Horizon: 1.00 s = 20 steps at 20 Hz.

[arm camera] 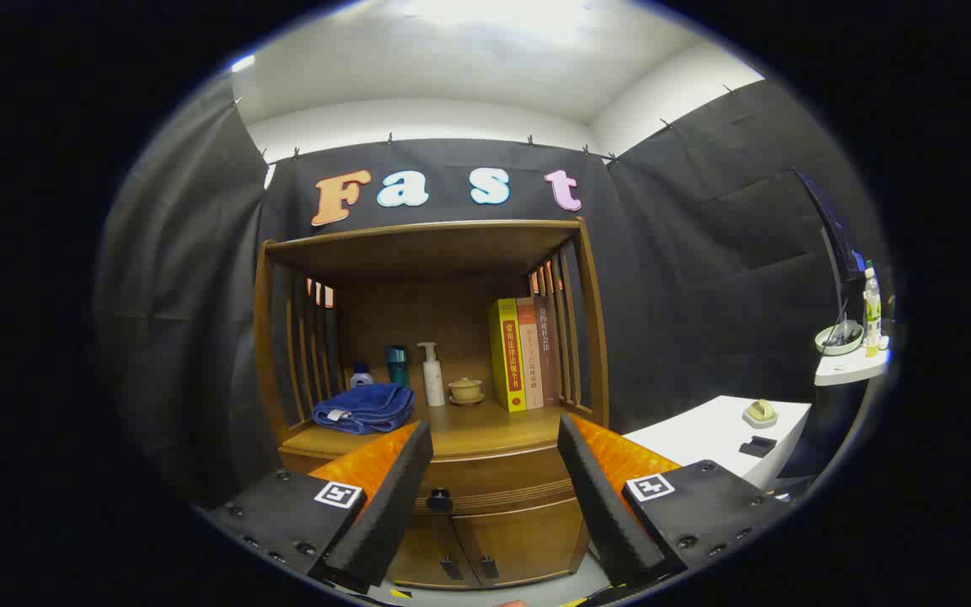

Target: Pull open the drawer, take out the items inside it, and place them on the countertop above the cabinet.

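I see the hand-held gripper [494,447] with its fingers spread apart, near me and well short of the cabinet [452,539]. The drawer [494,489] with its knob [439,500] sits closed under the worktop [485,430]. On the worktop, left to right: towel [364,408], cup [397,365], pump bottle [432,374], bowl [465,389], books [524,354]. A white table [705,434] stands to the right.

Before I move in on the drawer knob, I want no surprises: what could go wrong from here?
The tongs are open with the knob between them but well ahead, toward the left finger, so closing without recentering might miss or slip. The countertop already holds a towel, bottles, a cup and books, so things set down carelessly could knock them.
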Available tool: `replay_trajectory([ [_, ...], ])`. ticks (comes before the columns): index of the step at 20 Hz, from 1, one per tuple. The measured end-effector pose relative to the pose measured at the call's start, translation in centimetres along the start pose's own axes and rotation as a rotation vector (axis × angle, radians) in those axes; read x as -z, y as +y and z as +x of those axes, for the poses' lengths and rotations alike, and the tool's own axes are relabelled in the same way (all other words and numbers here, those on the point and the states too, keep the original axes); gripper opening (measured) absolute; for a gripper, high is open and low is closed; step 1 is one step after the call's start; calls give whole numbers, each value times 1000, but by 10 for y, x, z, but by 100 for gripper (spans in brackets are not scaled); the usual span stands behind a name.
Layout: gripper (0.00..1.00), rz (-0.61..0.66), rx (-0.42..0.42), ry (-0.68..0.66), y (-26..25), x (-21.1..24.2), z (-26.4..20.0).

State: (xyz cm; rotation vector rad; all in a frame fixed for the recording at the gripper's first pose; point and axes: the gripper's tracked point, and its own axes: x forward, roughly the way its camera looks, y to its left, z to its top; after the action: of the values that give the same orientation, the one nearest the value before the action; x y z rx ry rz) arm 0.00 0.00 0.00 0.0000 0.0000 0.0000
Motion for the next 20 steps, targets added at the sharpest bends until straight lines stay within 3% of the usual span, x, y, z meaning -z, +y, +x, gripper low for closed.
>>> replay_trajectory([
  [20, 98, -2, -3, -1, 2, 4, -2],
])
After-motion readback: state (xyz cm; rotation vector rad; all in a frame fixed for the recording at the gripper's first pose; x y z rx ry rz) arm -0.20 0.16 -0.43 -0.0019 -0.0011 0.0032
